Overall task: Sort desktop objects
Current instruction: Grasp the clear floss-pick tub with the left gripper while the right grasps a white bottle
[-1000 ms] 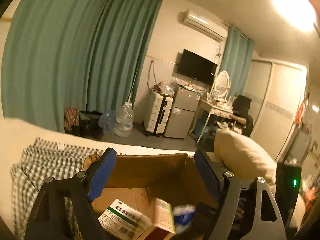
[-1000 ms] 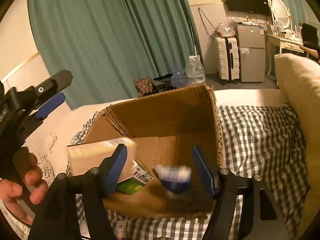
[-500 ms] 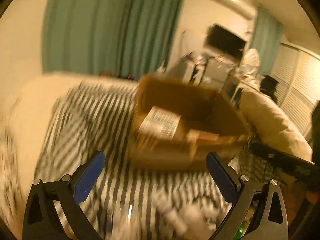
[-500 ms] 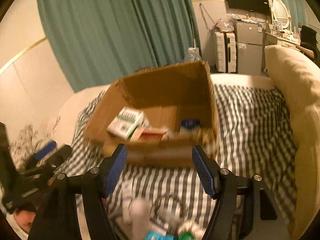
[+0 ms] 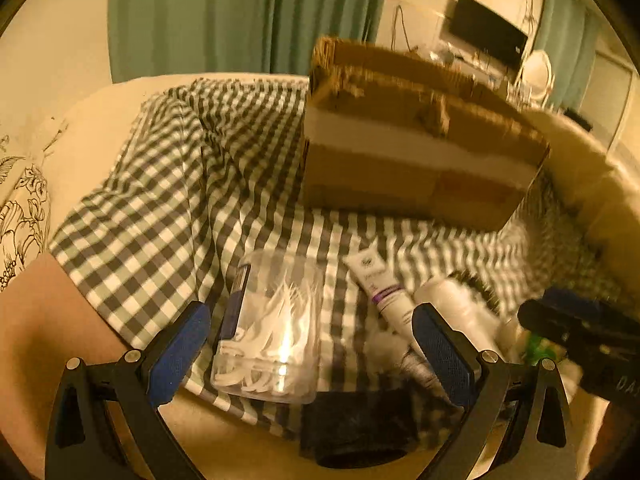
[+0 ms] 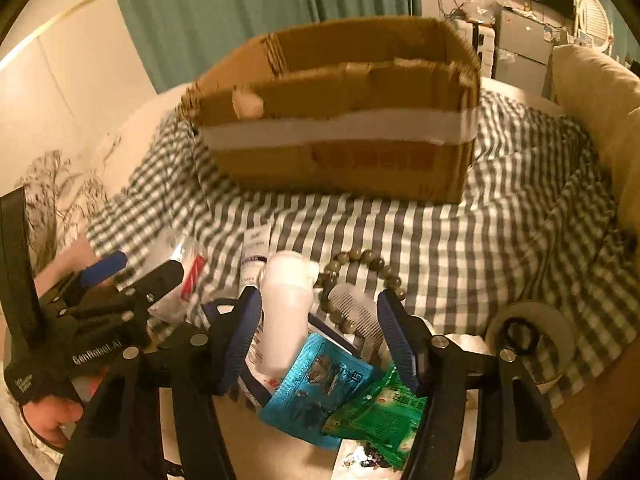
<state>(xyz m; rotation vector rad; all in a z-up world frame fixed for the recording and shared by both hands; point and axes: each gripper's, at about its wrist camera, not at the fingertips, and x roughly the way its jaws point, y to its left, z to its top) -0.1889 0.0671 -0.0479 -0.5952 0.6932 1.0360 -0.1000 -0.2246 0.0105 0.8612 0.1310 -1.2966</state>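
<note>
On the checked cloth [image 5: 152, 184]: cardboard box [image 6: 340, 120], clear tub [image 5: 272, 332] between left tool [image 5: 308, 344], spread wide, empty. Right tool [image 6: 318, 328], narrowing, gripped nothing over white bottle [image 6: 286, 304].

A bed [image 6: 132, 136] under a grey-and-white checked cloth [image 6: 500, 216] carried everything. A cardboard box [image 6: 344, 160] with a white tape band stood at the far side on the cloth, a pale cushion [image 6: 592, 92] to its right. Nearer lay a clear tub of white floss picks [image 5: 272, 336], a white tube [image 5: 380, 284], a white bottle [image 6: 286, 300], a bead bracelet [image 6: 360, 264], a comb [image 6: 356, 312], a blue sachet [image 6: 320, 384], a green sachet [image 6: 380, 412] and a tape roll [image 6: 532, 340].
</note>
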